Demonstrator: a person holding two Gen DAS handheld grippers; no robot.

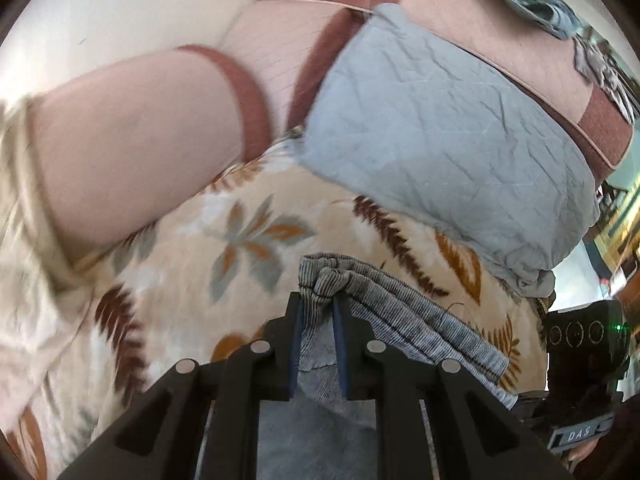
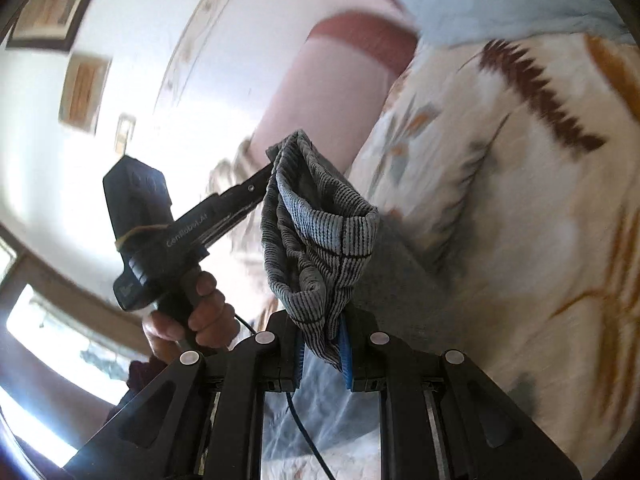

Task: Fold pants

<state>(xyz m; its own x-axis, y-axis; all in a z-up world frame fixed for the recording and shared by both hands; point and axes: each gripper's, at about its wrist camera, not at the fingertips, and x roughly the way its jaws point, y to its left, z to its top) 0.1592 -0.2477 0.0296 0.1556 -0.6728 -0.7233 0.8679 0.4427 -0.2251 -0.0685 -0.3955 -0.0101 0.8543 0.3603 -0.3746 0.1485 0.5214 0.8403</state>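
Grey ribbed pants (image 1: pixel 400 304) waistband clamped by left gripper (image 1: pixel 316 300) and right gripper (image 2: pixel 322 336), above leaf-print blanket (image 1: pixel 256 232).

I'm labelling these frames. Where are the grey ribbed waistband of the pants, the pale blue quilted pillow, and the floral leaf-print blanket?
grey ribbed waistband (image 2: pixel 320 236): right wrist view, stretched band's middle.
pale blue quilted pillow (image 1: pixel 440 128): left wrist view, pillow's face.
floral leaf-print blanket (image 1: pixel 256 232): left wrist view, leaf motif.

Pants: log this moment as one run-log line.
stage: lifting | left gripper: shut on pants waistband | right gripper: shut on pants | pants: held up between both, above leaf-print blanket | fold: not yet made
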